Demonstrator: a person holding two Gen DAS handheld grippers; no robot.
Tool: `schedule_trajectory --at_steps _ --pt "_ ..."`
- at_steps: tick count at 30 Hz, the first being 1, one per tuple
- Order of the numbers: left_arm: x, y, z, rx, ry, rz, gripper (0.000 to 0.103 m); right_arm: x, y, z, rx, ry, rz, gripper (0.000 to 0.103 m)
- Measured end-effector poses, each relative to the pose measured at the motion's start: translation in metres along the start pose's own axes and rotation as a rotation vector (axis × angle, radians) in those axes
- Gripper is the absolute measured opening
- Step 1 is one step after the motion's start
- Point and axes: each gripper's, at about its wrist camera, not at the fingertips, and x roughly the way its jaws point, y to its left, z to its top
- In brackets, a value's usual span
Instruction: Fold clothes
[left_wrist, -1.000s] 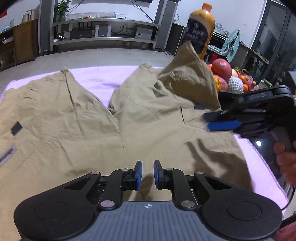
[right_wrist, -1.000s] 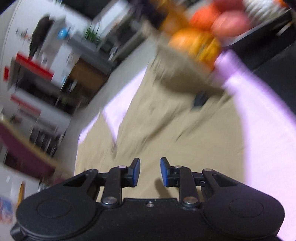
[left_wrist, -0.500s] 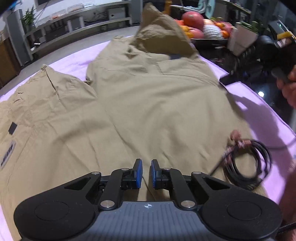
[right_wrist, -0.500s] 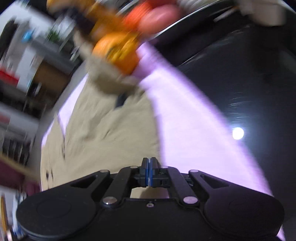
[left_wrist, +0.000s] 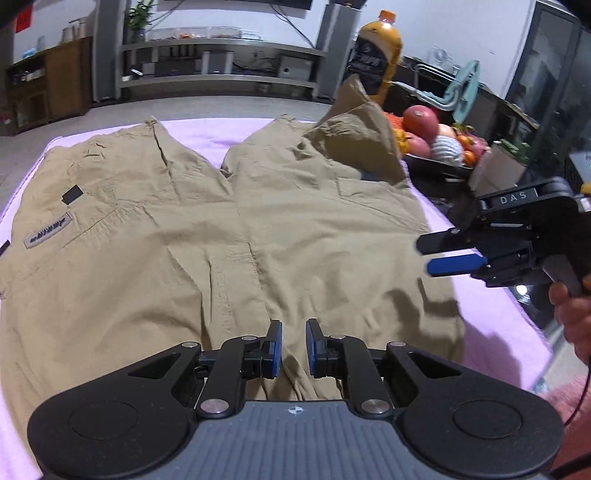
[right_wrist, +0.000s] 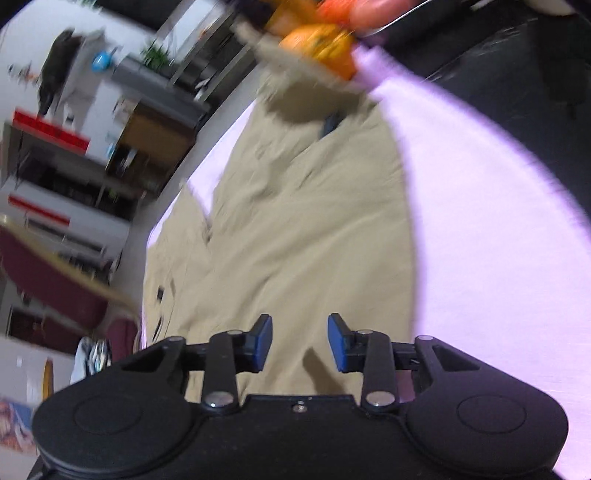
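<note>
Lying flat on the pink cloth (left_wrist: 491, 317), the khaki trousers (left_wrist: 177, 258) stretch away ahead of both claws, waistband nearest, legs running off to the far edge. The left gripper (left_wrist: 293, 345) hangs over the waistband's middle, jaws parting slightly with nothing between them. The right gripper (right_wrist: 300, 343), jaws opening and empty, sits beside the right side seam, so I judge it the nearer hand for that outer edge.

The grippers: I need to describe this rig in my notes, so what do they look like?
Both are black. The left gripper has blue pads, two round side discs, silver pivot bolts and a ribbed grey top plate. The right gripper has long fingers, one showing blue, "DAS" on its body, a grey trigger under the hand, and a thin black cable trailing below.
</note>
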Motion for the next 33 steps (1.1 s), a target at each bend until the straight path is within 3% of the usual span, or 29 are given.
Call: schedule_trajectory --at_steps 4,6,7,9,12,13,15,19,21,25,27,30,31,33 --pt "0.02 -0.006 -0.009 0.052 0.048 0.006 0.011 0.026 0.019 -0.011 -0.093 0.092 0.013 0.028" --pt "0.021 -0.012 -0.015 0.119 0.081 0.021 0.011 0.035 0.023 -0.019 -0.142 0.152 -0.022 0.028" --pt "0.019 -0.015 -0.017 0.147 0.096 0.029 0.011 0.036 0.021 -0.022 -0.16 0.173 -0.068 0.015" --pt "0.012 -0.019 -0.023 0.179 0.128 0.038 0.011 0.026 0.013 -0.027 -0.165 0.193 -0.118 0.002" --pt "-0.005 -0.022 -0.029 0.19 0.136 0.053 0.011 -0.004 0.002 -0.033 -0.143 0.179 -0.172 0.005" --pt "-0.012 -0.023 -0.029 0.189 0.126 0.058 0.009 -0.023 0.002 -0.032 -0.148 0.132 -0.169 0.015" --pt "-0.033 -0.026 -0.022 0.165 0.051 0.059 0.008 -0.061 0.004 -0.029 -0.157 0.033 -0.154 0.025" --pt "-0.075 -0.04 0.013 0.119 -0.135 0.058 0.009 -0.147 0.024 -0.013 -0.168 -0.233 0.027 0.026" --pt "-0.087 -0.052 0.03 0.101 -0.193 0.053 0.012 -0.179 0.043 -0.002 -0.219 -0.365 0.046 0.026" --pt "-0.072 -0.082 0.046 0.094 -0.19 0.008 0.037 -0.218 0.074 0.014 -0.329 -0.617 -0.021 0.035" --pt "-0.049 -0.099 0.041 0.133 -0.148 0.017 0.038 -0.219 0.075 0.02 -0.358 -0.709 -0.045 0.039" --pt "-0.009 -0.12 0.03 0.199 -0.057 0.049 0.038 -0.196 0.051 0.035 -0.355 -0.768 -0.016 0.049" --pt "0.002 -0.126 0.025 0.221 -0.03 0.058 0.038 -0.183 0.037 0.041 -0.329 -0.741 0.007 0.049" --pt "0.018 -0.134 0.014 0.262 0.011 0.065 0.039 -0.148 0.006 0.058 -0.226 -0.598 0.034 0.047"
